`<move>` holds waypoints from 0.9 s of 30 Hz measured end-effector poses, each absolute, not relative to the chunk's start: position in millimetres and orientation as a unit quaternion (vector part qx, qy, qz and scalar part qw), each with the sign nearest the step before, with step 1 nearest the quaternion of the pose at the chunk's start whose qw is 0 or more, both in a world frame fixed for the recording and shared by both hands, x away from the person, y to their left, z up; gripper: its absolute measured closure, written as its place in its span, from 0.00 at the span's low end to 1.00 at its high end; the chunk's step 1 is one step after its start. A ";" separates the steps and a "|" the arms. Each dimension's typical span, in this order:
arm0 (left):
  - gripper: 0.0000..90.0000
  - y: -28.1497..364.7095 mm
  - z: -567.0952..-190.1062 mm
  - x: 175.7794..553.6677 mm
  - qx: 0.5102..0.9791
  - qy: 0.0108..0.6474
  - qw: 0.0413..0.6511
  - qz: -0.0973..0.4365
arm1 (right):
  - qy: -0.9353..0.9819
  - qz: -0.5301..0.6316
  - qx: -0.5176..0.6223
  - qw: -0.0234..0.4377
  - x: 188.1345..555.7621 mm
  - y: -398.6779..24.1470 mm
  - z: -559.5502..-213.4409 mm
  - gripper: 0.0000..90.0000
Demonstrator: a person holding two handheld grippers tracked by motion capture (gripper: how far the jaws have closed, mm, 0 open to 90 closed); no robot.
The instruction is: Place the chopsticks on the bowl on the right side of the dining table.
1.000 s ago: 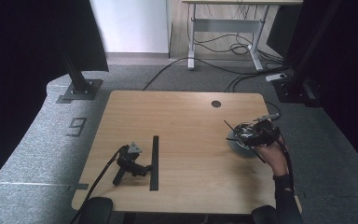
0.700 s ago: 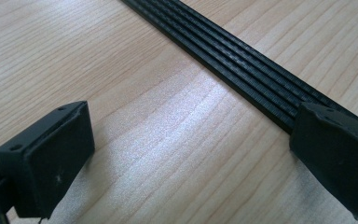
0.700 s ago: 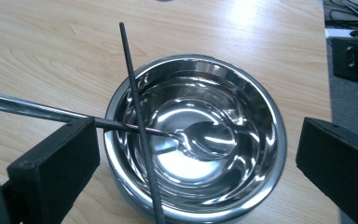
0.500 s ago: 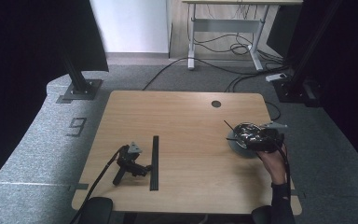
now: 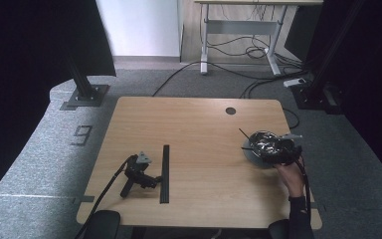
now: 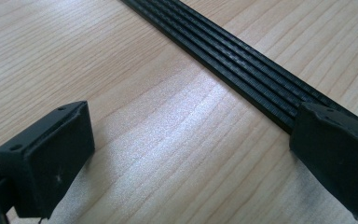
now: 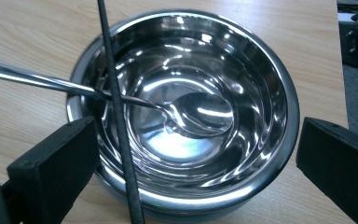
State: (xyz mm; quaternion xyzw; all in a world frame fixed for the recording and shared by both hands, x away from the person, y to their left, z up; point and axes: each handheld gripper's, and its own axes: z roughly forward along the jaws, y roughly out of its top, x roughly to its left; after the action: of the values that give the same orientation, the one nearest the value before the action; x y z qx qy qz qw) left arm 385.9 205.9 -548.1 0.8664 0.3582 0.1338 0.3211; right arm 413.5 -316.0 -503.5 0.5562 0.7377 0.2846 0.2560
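1. We see a wooden table (image 5: 199,129) with a round dark hole (image 5: 230,110) near its far right corner.
2. A long black ribbed strip (image 5: 165,173) lies flat on the table's left half, its long axis running from the near edge toward the far edge. In the left gripper view the strip (image 6: 242,60) crosses diagonally from the top middle down to the right.
3. A steel bowl (image 7: 186,112) stands upright near the table's right edge; in the high view it sits under the right gripper (image 5: 276,149).
4. The right gripper (image 7: 191,163), held by the person's hand (image 5: 291,177), hovers over the bowl with its jaws spread wide, one on each side of the bowl and closing on nothing.
5. The left gripper (image 5: 138,172) lies on the table just left of the strip. Its jaws are spread (image 6: 186,158) with bare wood between them, and the right-hand jaw sits over the strip's edge.
6. A spoon (image 7: 177,109) rests in the bowl, head at the bottom, handle leaning out over the left rim.
7. A thin dark rod (image 7: 119,112) lies across the bowl's left side, running top to bottom in the right gripper view.
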 end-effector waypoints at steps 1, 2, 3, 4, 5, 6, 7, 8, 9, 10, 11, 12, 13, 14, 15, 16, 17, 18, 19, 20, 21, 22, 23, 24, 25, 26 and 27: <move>0.00 205.9 -548.1 385.8 0.866 0.358 0.321 0.134 | 0.737 0.282 0.557 0.257 413.7 -316.4 -504.3 0.00; 0.00 205.8 -548.2 385.8 0.866 0.359 0.322 0.134 | 0.735 0.285 0.558 0.260 413.3 -317.3 -504.9 0.00; 0.00 205.8 -548.1 385.8 0.866 0.359 0.321 0.134 | 0.733 0.285 0.560 0.260 413.0 -318.7 -505.4 0.00; 0.00 205.8 -548.1 385.8 0.866 0.358 0.321 0.134 | 0.731 0.284 0.563 0.261 412.7 -320.7 -505.9 0.00; 0.00 205.7 -548.2 385.8 0.866 0.359 0.322 0.134 | 0.731 0.284 0.564 0.261 412.6 -322.1 -506.2 0.00; 0.00 205.8 -548.2 385.8 0.866 0.359 0.322 0.134 | 0.729 0.283 0.566 0.261 412.5 -323.4 -506.4 0.00; 0.00 205.8 -548.1 385.8 0.866 0.358 0.321 0.134 | 0.728 0.282 0.567 0.260 412.3 -325.6 -506.7 0.00; 0.00 205.8 -548.1 385.8 0.866 0.358 0.321 0.134 | 0.728 0.280 0.569 0.262 412.1 -327.0 -506.8 0.00; 0.00 205.9 -548.1 385.9 0.866 0.358 0.321 0.133 | 0.728 0.278 0.569 0.263 412.0 -328.4 -507.0 0.00; 0.00 205.7 -548.2 385.8 0.866 0.359 0.322 0.134 | 0.727 0.277 0.570 0.263 411.9 -329.8 -507.0 0.00; 0.00 205.8 -548.1 385.8 0.866 0.358 0.321 0.134 | 0.726 0.276 0.572 0.263 411.8 -331.1 -507.1 0.00; 0.00 205.7 -548.1 385.8 0.866 0.359 0.322 0.134 | 0.726 0.274 0.573 0.264 411.6 -332.5 -507.2 0.00; 0.00 205.7 -548.1 385.8 0.866 0.359 0.322 0.134 | 0.724 0.271 0.576 0.265 411.5 -334.5 -507.3 0.00; 0.00 205.7 -548.2 385.8 0.866 0.359 0.322 0.134 | 0.723 0.270 0.578 0.266 411.3 -336.0 -507.5 0.00; 0.00 205.8 -548.1 385.8 0.866 0.358 0.321 0.134 | 0.722 0.270 0.579 0.266 411.2 -337.5 -507.5 0.00; 0.00 205.8 -548.1 385.8 0.866 0.358 0.321 0.134 | 0.720 0.270 0.581 0.266 410.9 -339.4 -507.3 0.00; 0.00 205.7 -548.1 385.8 0.866 0.359 0.321 0.134 | 0.718 0.272 0.582 0.268 410.8 -341.5 -507.3 0.00; 0.00 205.8 -548.1 385.8 0.866 0.358 0.321 0.134 | 0.716 0.271 0.584 0.268 410.5 -343.2 -507.0 0.00; 0.00 205.7 -548.2 385.8 0.866 0.359 0.322 0.134 | 0.713 0.271 0.587 0.270 410.2 -345.7 -506.6 0.00; 0.00 205.8 -548.1 385.8 0.866 0.358 0.321 0.134 | 0.711 0.270 0.589 0.271 410.0 -347.8 -506.5 0.00; 0.00 205.7 -548.2 385.8 0.866 0.359 0.322 0.134 | 0.709 0.270 0.592 0.273 409.9 -349.9 -506.5 0.00; 0.00 205.8 -548.2 385.8 0.866 0.359 0.322 0.134 | 0.707 0.270 0.593 0.273 409.7 -351.3 -506.6 0.00; 0.00 205.7 -548.2 385.8 0.866 0.359 0.322 0.134 | 0.706 0.270 0.594 0.274 409.7 -353.9 -506.6 0.00; 0.00 205.7 -548.2 385.8 0.866 0.359 0.322 0.134 | 0.704 0.270 0.597 0.276 409.7 -355.1 -506.8 0.00; 0.00 205.7 -548.2 385.8 0.866 0.359 0.322 0.134 | 0.701 0.270 0.600 0.276 409.7 -357.2 -507.0 0.00; 0.00 205.7 -548.2 385.8 0.866 0.359 0.322 0.134 | 0.700 0.270 0.600 0.277 409.8 -359.0 -507.2 0.00; 0.00 205.7 -548.2 385.8 0.866 0.359 0.322 0.134 | 0.698 0.270 0.603 0.278 409.8 -360.5 -507.4 0.00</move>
State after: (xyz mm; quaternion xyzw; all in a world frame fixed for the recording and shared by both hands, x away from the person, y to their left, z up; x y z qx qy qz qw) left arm 385.8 205.7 -548.2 0.8660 0.3587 0.1339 0.3216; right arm 409.8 -360.5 -507.4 0.6027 0.6976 0.2702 0.2777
